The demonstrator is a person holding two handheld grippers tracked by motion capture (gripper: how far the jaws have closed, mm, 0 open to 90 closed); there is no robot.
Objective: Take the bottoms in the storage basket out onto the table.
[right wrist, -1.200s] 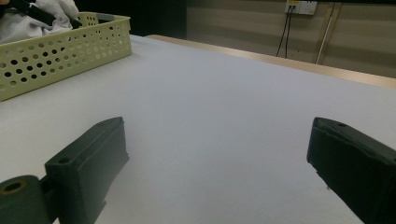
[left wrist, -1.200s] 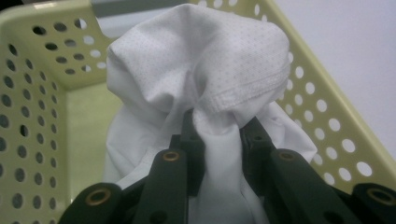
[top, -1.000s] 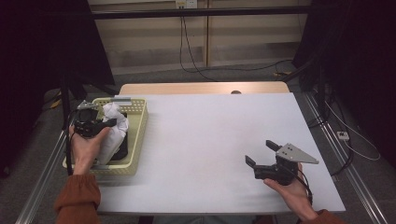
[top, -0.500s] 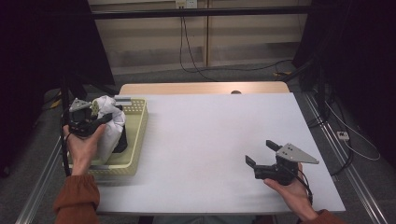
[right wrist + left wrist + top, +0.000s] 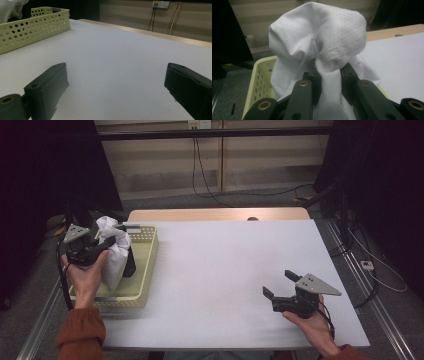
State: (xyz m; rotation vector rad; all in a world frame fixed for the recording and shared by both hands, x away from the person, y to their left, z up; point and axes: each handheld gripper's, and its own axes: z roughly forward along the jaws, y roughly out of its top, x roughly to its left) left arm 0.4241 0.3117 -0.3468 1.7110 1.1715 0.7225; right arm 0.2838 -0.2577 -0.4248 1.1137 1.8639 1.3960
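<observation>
**A:** What is held at this point, and by which tool?

**B:** The white cloth (image 5: 317,47) is clamped in the left gripper (image 5: 102,249). In the left gripper view, a gathered fold of the fabric is pinched between the two black jaws, and the bulk of it is bunched above them.

**A:** Where is the cloth located in relation to the basket?

**B:** In the high view, the cloth (image 5: 114,251) is seen above the yellow basket (image 5: 148,256) at the left edge of the table (image 5: 225,265). Its upper part is raised above the rim, while its lower part hangs inside the basket. Whether the bottom of the cloth rests on the basket floor cannot be told.

**A:** What is the condition of the other tool?

**B:** The right gripper (image 5: 280,285) is held low over the near right part of the table, well apart from the basket. Its jaws are spread wide and nothing is between them.

**A:** How far is the work judged to be advanced?

**B:** The grasp is judged complete and the lift out of the basket is judged partly done. The cloth is not yet clear of the basket, and nothing is laid on the open table surface. Removal, transfer and any handling by the right gripper are judged to remain.
</observation>
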